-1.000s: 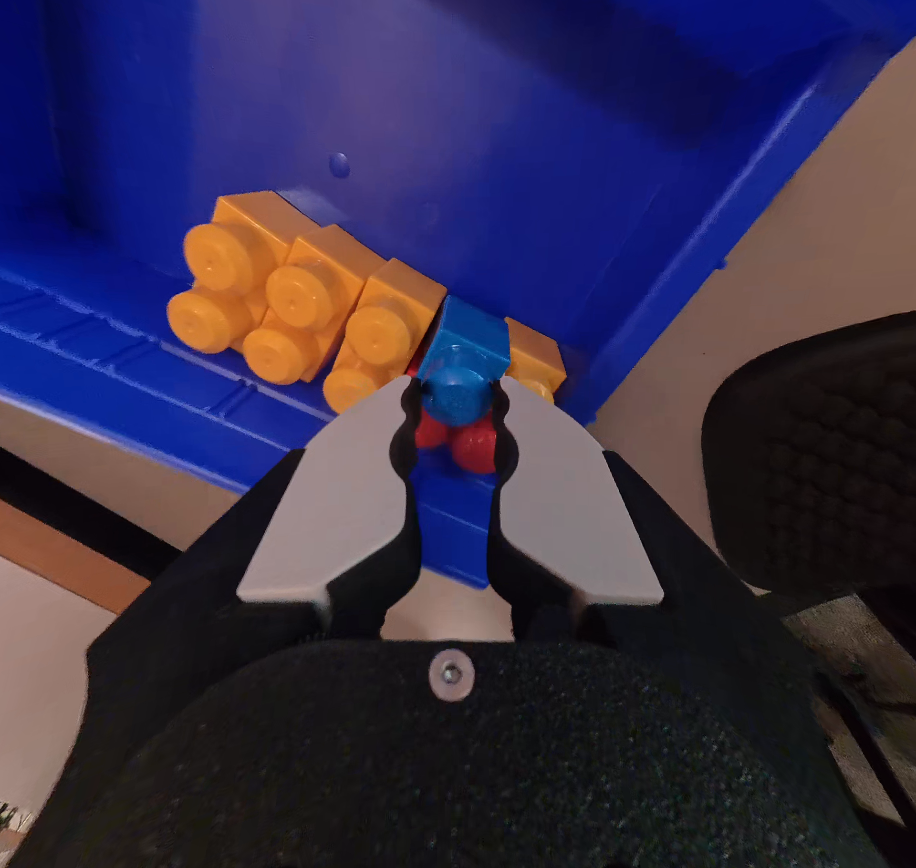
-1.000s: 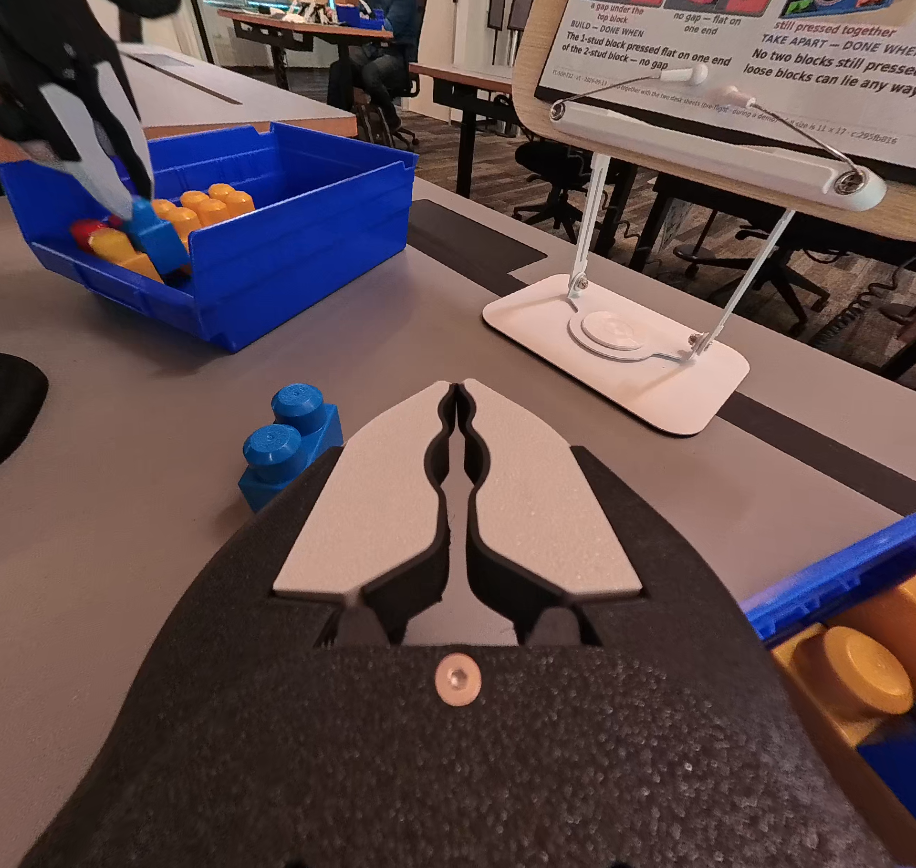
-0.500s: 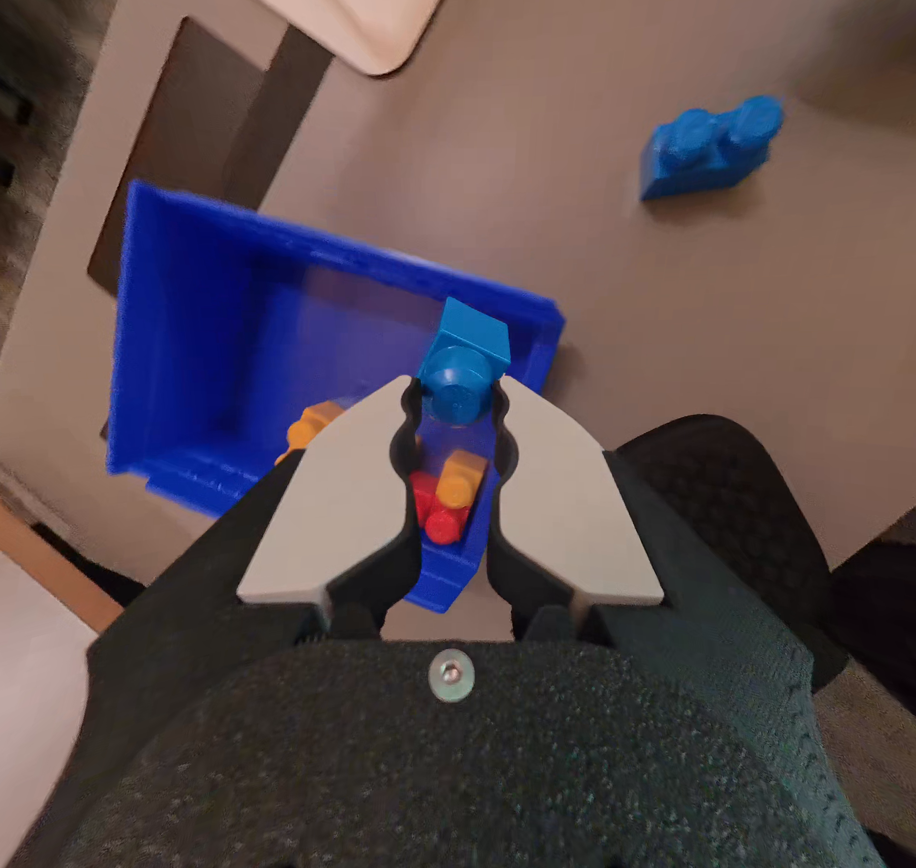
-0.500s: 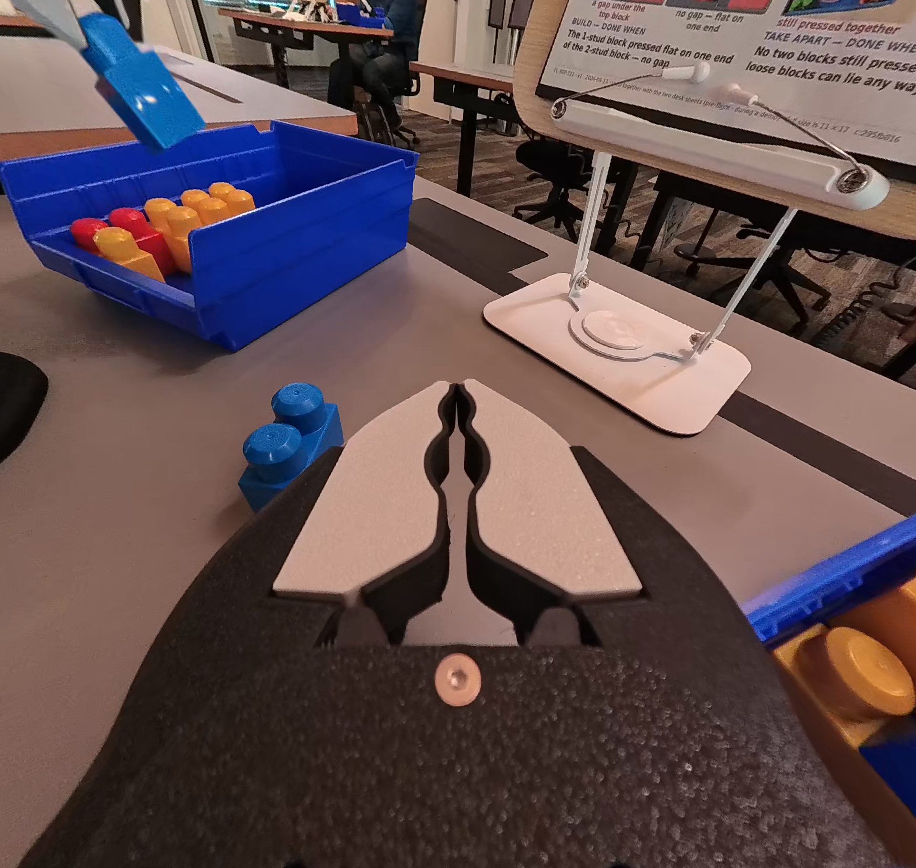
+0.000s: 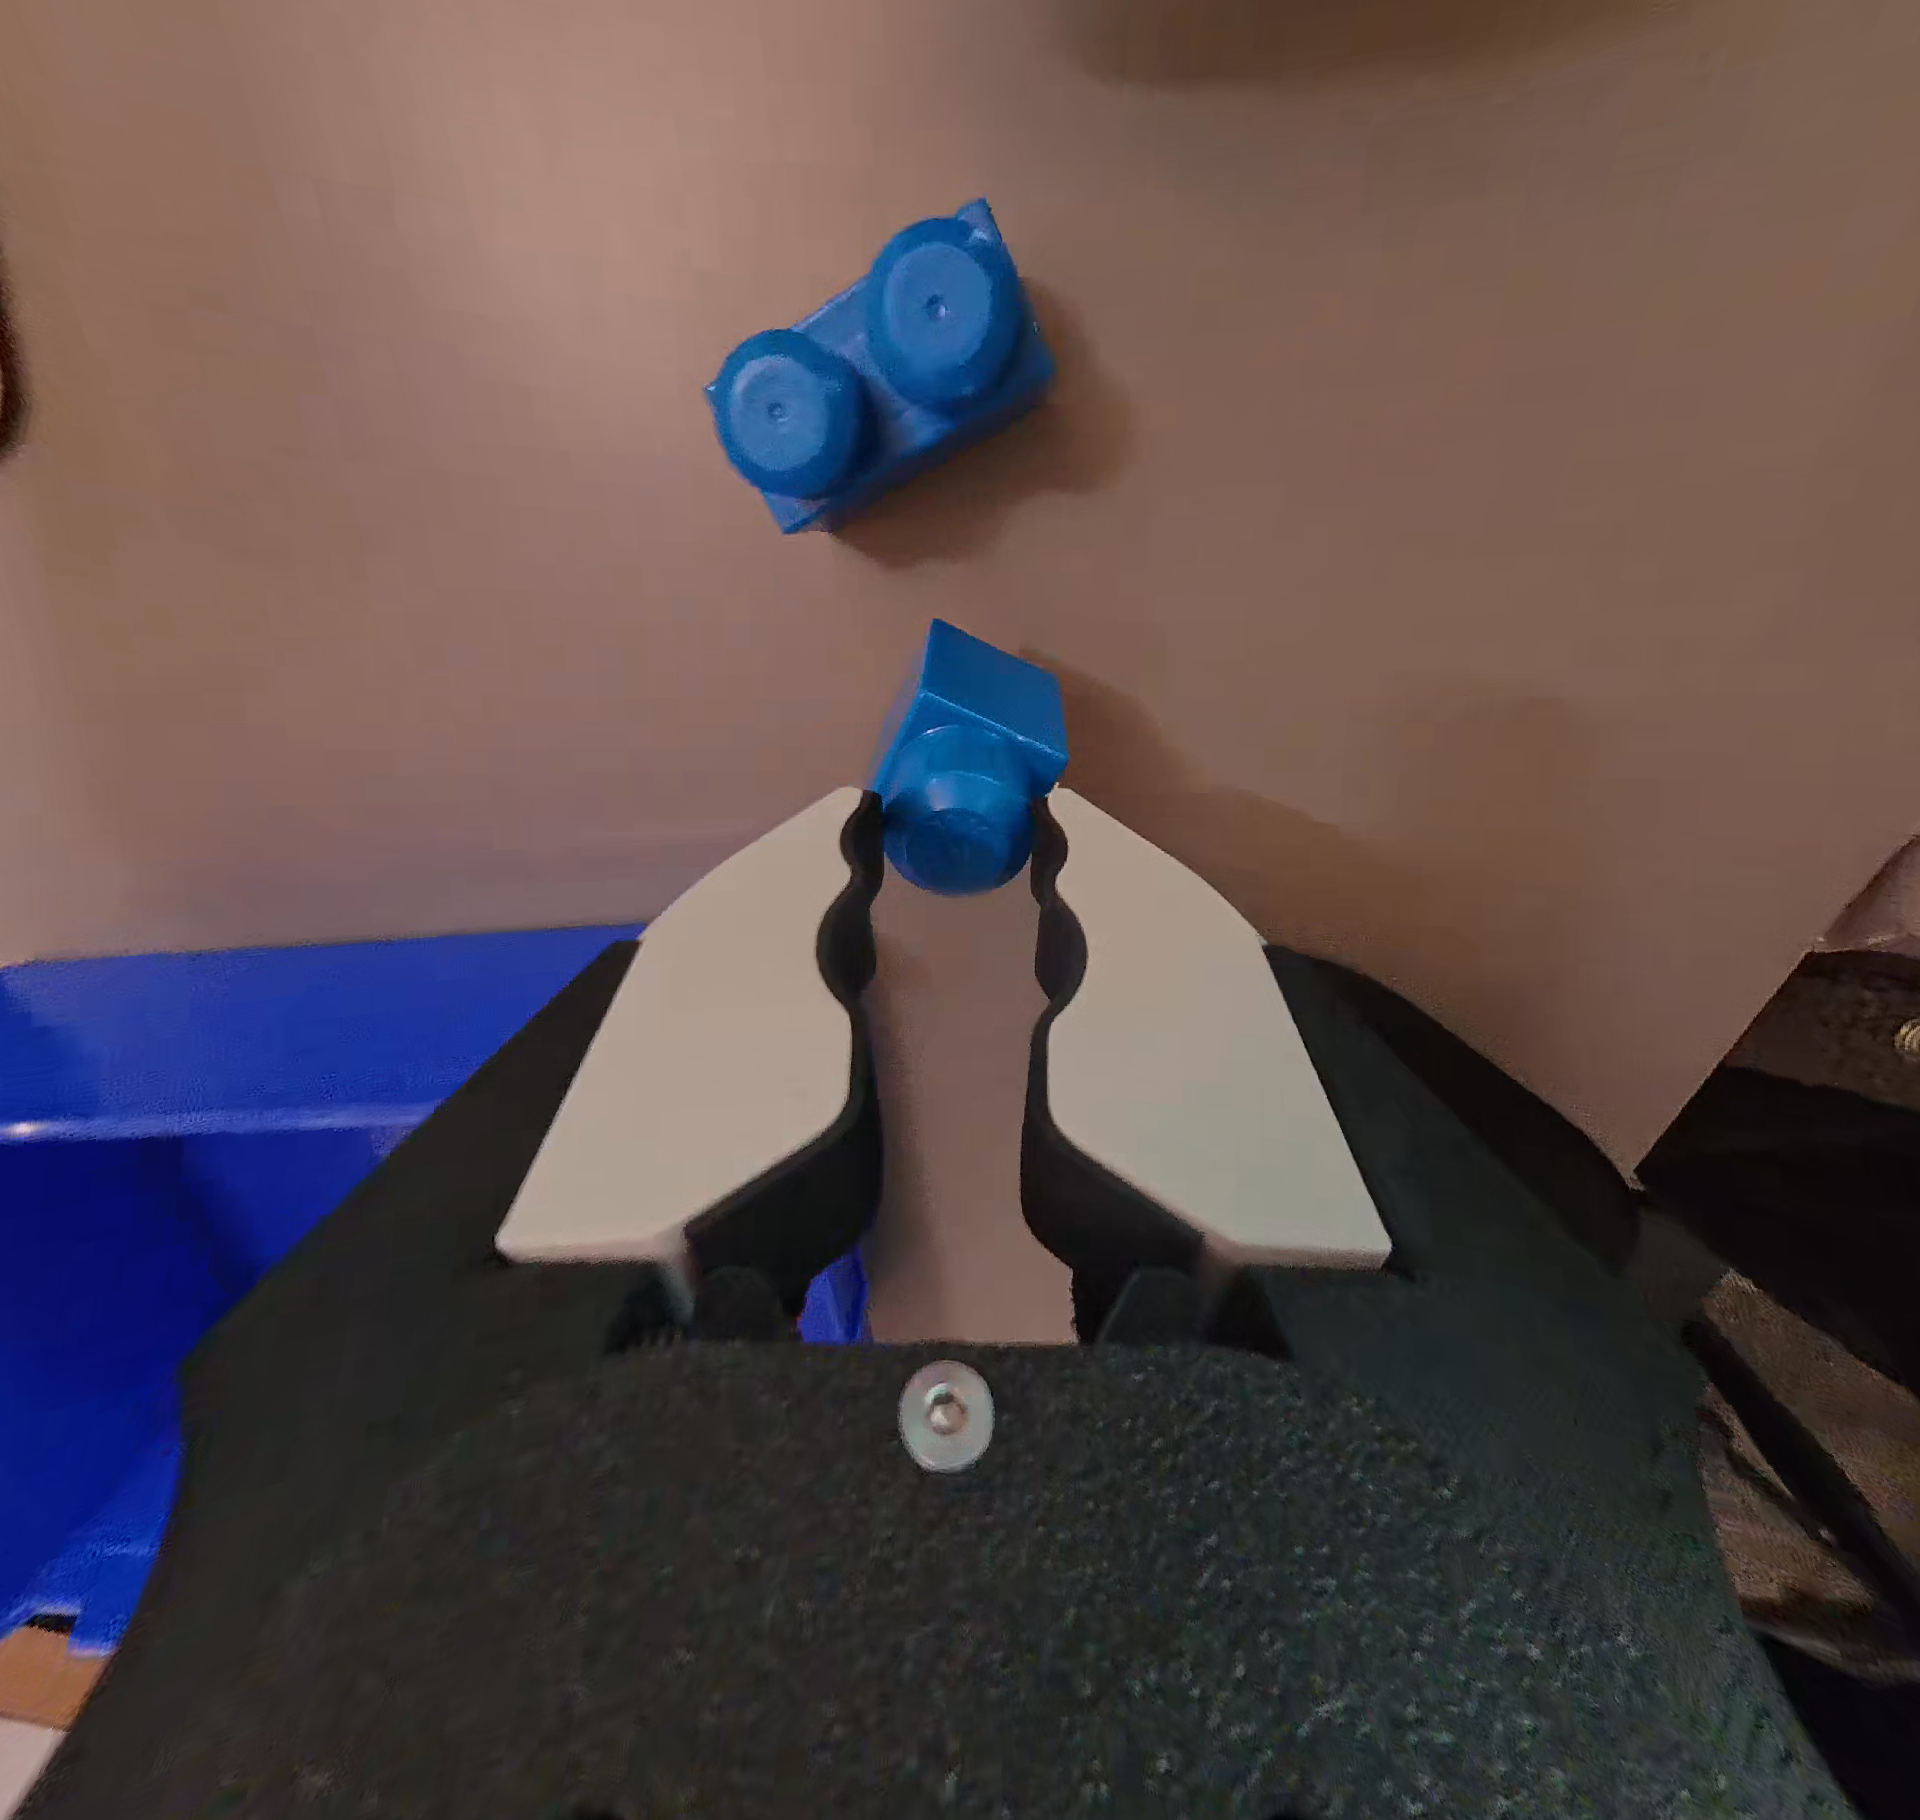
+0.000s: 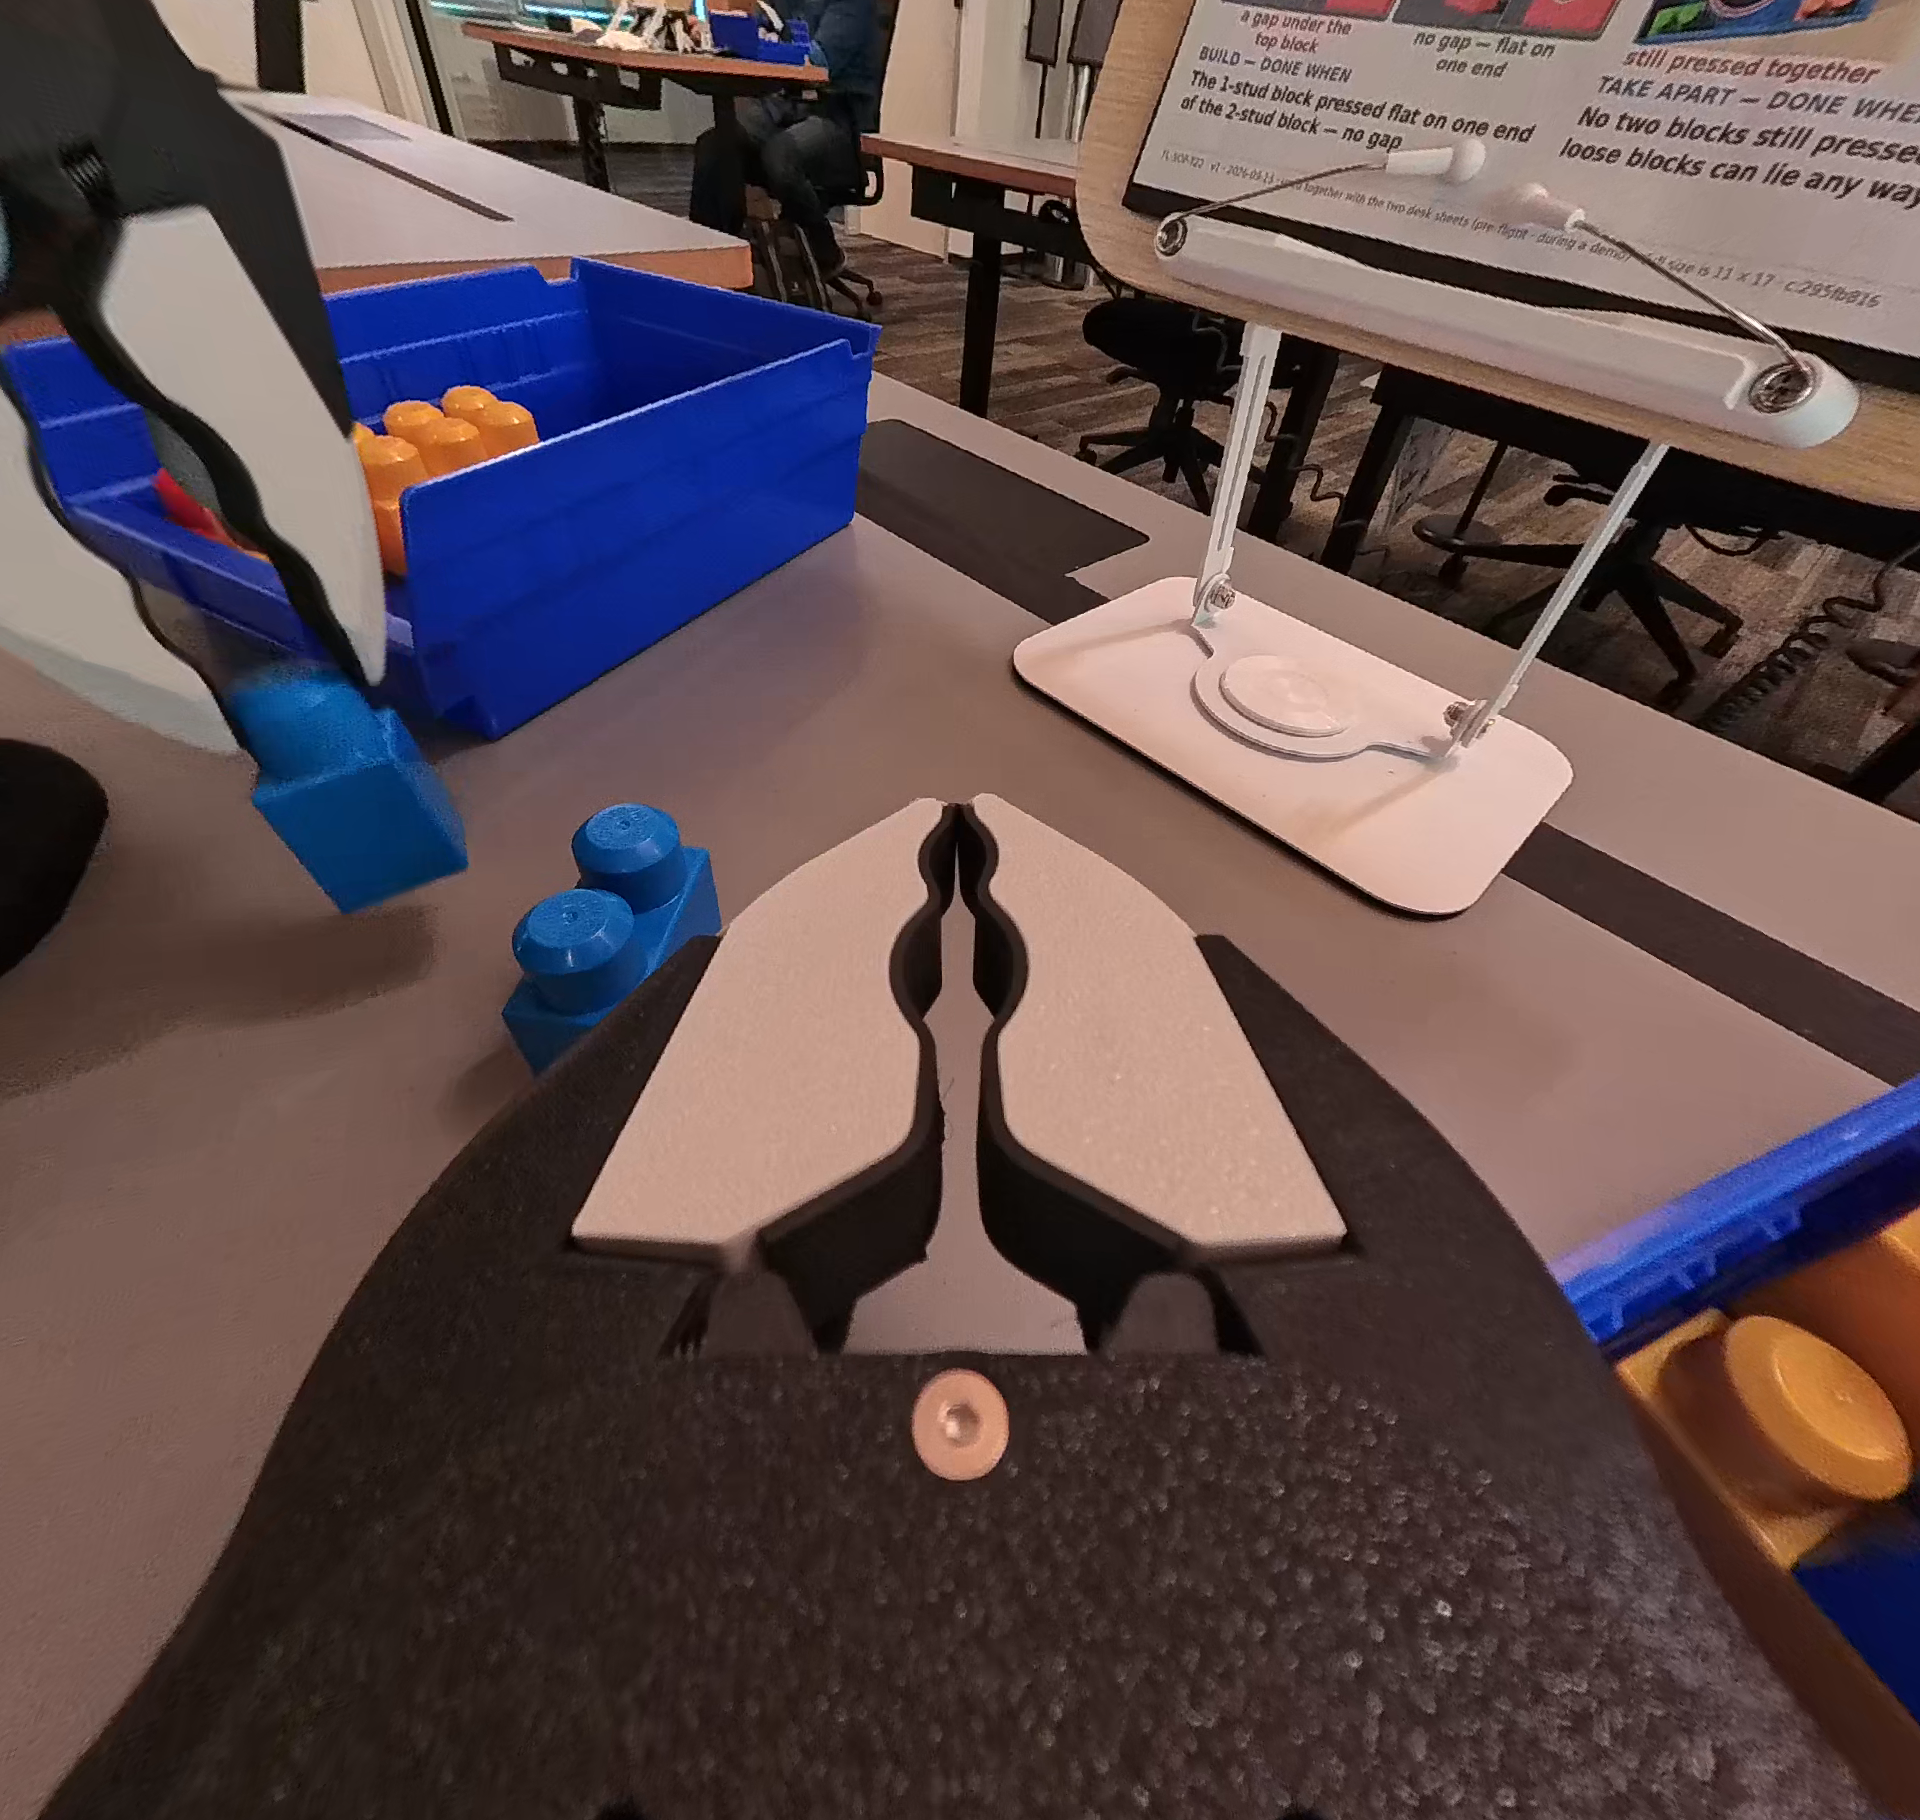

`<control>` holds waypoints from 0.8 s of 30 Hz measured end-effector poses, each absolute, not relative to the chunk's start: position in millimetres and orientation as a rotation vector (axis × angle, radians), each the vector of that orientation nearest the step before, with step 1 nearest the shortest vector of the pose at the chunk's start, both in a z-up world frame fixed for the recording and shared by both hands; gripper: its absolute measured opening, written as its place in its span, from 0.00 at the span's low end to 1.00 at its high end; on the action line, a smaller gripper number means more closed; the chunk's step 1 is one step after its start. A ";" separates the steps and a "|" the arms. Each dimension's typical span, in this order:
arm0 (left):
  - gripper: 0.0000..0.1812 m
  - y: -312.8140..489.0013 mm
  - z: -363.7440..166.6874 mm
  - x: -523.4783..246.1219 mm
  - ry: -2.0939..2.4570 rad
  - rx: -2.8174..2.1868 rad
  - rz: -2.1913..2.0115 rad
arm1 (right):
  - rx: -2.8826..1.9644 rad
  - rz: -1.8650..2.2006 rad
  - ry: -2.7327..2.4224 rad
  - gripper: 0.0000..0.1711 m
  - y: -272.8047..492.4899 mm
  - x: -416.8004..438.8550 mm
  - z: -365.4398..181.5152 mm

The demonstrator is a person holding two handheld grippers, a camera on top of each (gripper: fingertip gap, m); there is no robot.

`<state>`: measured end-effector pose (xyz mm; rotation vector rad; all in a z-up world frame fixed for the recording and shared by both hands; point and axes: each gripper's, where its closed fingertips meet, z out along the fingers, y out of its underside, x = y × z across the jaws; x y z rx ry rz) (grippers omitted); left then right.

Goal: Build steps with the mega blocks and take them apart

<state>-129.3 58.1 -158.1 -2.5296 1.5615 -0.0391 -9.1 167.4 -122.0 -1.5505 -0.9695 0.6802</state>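
Note:
My left gripper (image 5: 954, 814) is shut on the stud of a blue one-stud block (image 5: 977, 731) and holds it in the air above the grey table. It also shows in the right wrist view (image 6: 281, 700), carrying the same block (image 6: 358, 809). A blue two-stud block (image 5: 883, 383) lies on the table just beyond and right of the held block, studs up; the right wrist view shows it too (image 6: 608, 923). My right gripper (image 6: 956, 814) is shut and empty, low over the table, right next to the two-stud block.
A blue bin (image 6: 623, 513) with orange and red blocks stands at the back left. A second blue bin (image 6: 1756, 1209) with orange blocks is at the right near edge. A white stand (image 6: 1299, 731) holding an instruction board is at the right rear. The left gripper's tips are roughly 15 centimetres from the right gripper's.
My left gripper has lifted the one-stud block out of the left bin and carried it over and down toward the two-stud block. My right gripper has not moved.

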 end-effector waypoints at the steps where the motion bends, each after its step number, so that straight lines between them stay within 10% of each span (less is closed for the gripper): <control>1: 0.15 58.8 -163.5 -127.9 1.570 -2.540 -0.033 | -1.550 0.681 -0.970 0.00 167.2 -9.2 -122.2; 16: 0.27 69.7 -187.9 -115.4 1.517 -2.472 -0.100 | -1.535 0.698 -1.015 0.00 159.7 -15.0 -124.0; 24: 0.27 98.2 -133.4 -103.0 1.093 -2.179 -0.314 | -1.584 0.710 -1.320 0.26 119.2 -43.4 -158.0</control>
